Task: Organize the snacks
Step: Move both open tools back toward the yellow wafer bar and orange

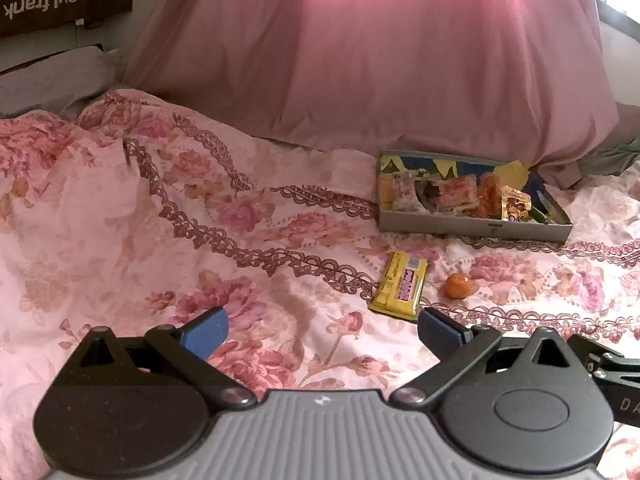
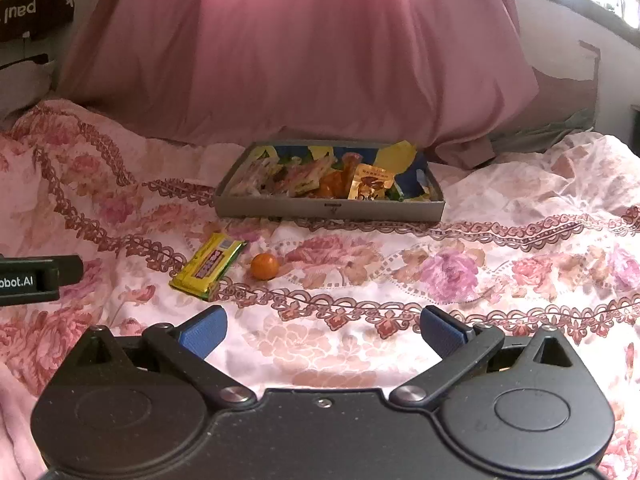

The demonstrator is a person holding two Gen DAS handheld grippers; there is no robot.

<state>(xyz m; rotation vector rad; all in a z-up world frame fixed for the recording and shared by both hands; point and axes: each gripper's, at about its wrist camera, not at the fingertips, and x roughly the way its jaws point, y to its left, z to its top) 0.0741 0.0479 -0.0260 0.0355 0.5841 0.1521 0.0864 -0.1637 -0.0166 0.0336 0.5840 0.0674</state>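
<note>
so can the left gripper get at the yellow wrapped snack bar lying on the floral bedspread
Probably yes. The left gripper is open and empty, and the yellow wrapped snack bar lies flat just ahead of its right finger on the floral bedspread, with nothing between them; the small orange round sweet sits apart beside it.

Print on the yellow packet (image 2: 209, 266) is unreadable.

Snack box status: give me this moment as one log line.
snack box: holds packets | yellow packet, orange ball: on bedspread, outside box | left claw: open, empty | right claw: open, empty
</note>
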